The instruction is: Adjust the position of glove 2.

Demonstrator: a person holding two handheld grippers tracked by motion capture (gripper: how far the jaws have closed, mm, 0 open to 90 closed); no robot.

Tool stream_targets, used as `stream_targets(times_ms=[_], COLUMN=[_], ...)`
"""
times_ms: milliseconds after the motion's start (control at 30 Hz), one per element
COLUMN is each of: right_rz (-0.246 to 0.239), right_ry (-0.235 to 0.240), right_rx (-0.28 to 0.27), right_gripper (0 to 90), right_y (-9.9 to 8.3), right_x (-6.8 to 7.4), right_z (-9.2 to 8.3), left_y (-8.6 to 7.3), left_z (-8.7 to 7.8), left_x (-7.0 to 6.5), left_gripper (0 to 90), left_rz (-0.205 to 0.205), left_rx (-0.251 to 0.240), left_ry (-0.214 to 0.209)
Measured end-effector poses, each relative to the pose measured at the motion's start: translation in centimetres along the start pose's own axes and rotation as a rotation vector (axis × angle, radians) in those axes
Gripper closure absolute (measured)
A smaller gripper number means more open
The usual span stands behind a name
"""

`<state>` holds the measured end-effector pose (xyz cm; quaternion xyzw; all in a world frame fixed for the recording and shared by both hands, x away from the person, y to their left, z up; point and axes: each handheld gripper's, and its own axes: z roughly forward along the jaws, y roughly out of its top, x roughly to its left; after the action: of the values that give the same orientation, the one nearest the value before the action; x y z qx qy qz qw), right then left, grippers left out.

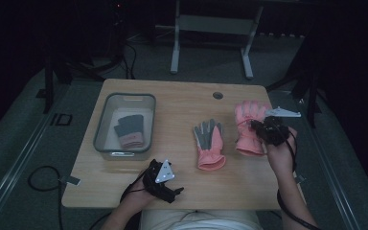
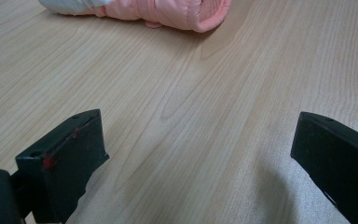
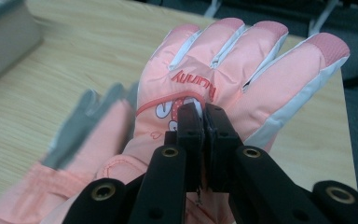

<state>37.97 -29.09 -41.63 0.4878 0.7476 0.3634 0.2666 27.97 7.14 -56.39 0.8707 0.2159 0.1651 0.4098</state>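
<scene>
A pink ski glove (image 1: 249,139) with white trim lies back-up at the right of the wooden table (image 1: 182,103). My right gripper (image 1: 256,126) is shut on it. In the right gripper view the jaws (image 3: 204,116) pinch the fabric on the back of this glove (image 3: 242,70), just below its printed word. A second pink glove (image 1: 209,143) lies palm-up mid-table, showing a grey palm; it is blurred at the left (image 3: 84,140) of that view. My left gripper (image 1: 173,187) rests near the front edge, jaws open (image 2: 198,135) over bare wood, pointing at that glove's cuff (image 2: 177,11).
A clear grey-rimmed bin (image 1: 100,125) stands at the table's left and holds a grey and pink knitted glove (image 1: 129,132). Its corner shows in the right gripper view (image 3: 4,42). A round cable hole (image 1: 217,95) is near the far edge. A white stand's legs (image 1: 211,48) are beyond the table.
</scene>
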Motion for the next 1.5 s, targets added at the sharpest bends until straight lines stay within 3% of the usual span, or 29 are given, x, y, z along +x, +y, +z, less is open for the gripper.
stream_targets(times_ms=[167,367,600,767,1033,1367,1500], right_rz=[-0.023,-0.037,-0.046,-0.058,-0.059,-0.044,-0.036], right_ry=[0.022,0.067,0.135,0.120,0.120,0.158,0.152], right_rx=[-0.034,-0.054,-0.028,-0.012,0.047,0.127,0.144], right_gripper=[86.3,86.3,86.3,86.3,86.2,85.9,85.6], right_y=[1.7,2.8,2.9,2.5,1.0,-0.9,-1.2], right_x=[1.7,4.3,7.8,9.6,10.2,9.6,9.5], right_z=[-0.7,-0.3,1.4,2.2,4.0,6.8,7.5], left_y=[0.0,0.0,0.0,0.0,0.0,0.0,-0.1], left_z=[0.0,0.0,0.0,0.0,0.0,0.0,0.0], left_x=[0.0,0.0,0.0,0.0,0.0,0.0,0.0], left_gripper=[2.6,2.6,2.6,2.6,2.6,2.6,2.6], left_rz=[0.002,-0.003,0.000,0.001,0.002,0.004,0.005], left_rx=[-0.001,-0.005,-0.004,-0.006,-0.004,-0.002,-0.001], left_ry=[0.002,0.002,0.001,0.000,-0.003,-0.001,-0.001])
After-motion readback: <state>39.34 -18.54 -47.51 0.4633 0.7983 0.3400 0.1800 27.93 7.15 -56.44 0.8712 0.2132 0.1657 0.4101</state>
